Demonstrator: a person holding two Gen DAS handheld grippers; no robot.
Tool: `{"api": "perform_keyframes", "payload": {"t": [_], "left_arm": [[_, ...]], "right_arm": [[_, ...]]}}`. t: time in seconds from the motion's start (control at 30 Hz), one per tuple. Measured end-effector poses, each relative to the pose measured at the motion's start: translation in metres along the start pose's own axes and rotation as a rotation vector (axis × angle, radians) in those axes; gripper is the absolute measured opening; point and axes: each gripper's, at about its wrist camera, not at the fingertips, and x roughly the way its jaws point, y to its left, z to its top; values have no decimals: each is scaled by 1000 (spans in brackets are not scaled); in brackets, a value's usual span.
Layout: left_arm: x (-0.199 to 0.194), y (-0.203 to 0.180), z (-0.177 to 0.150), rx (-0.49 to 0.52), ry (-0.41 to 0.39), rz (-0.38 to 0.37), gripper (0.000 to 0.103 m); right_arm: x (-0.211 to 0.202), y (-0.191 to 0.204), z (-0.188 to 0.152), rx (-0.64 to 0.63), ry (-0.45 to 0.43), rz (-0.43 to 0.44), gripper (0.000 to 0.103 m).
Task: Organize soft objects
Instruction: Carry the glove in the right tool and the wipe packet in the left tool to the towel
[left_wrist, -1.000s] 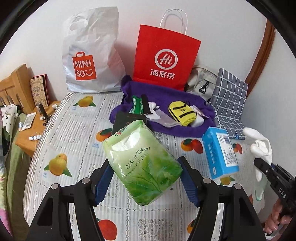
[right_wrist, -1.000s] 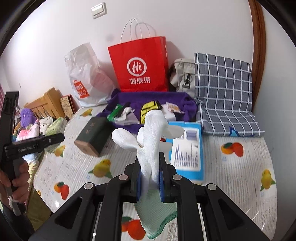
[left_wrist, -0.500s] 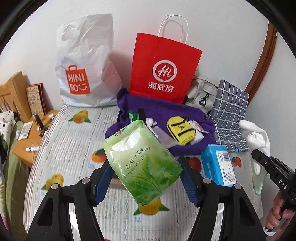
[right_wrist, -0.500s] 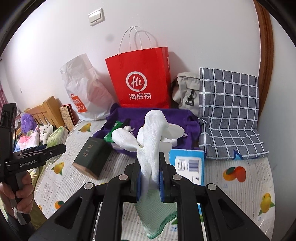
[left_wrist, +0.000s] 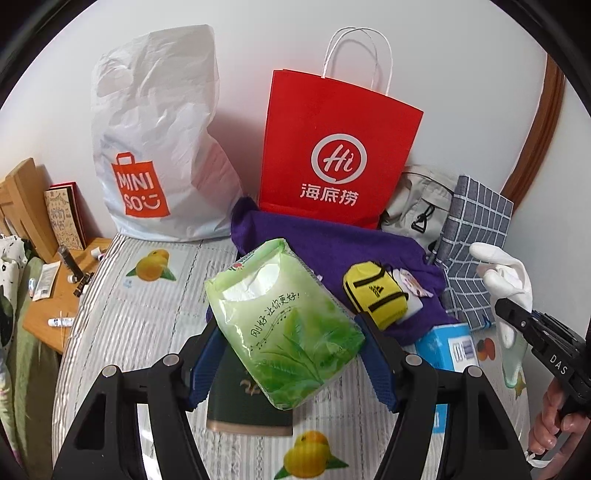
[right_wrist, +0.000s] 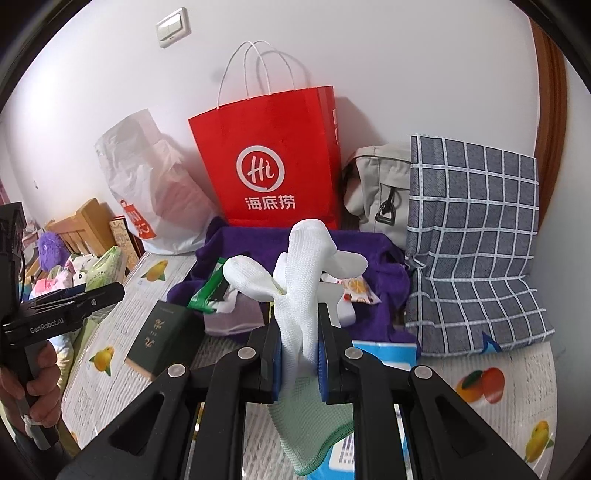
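Standing against the wall at the far end of the table (left_wrist: 110, 332) are the white plastic bag (left_wrist: 155, 147) and the red paper bag (left_wrist: 340, 155), and the purple cloth (left_wrist: 332, 243) lies in front of them with small things on it; this is the carrying step, I judge, because both soft objects are lifted above the table and point toward the bags. The left gripper (left_wrist: 288, 347) holds the green tissue pack (left_wrist: 284, 325) between its blue pads, its jaws rather wide around the pack; the right gripper (right_wrist: 299, 354) is nearly closed on the white glove (right_wrist: 299, 280), which stands up between the pads with its green cuff hanging below. Neither thing is inside a bag yet; which bag is the goal I cannot tell. The next move probably asks to bring each hand over an open mouth of a bag and let go only there; the limp glove can catch on the rim, so it needs some height.
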Motion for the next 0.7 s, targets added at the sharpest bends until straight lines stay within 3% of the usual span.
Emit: {"api": "perform_keyframes", "payload": {"t": [0.7], "left_arm": [[36, -3, 42, 18, -25, 12, 67]], "right_arm": [[54, 1, 45, -23, -13, 7, 15]]}}
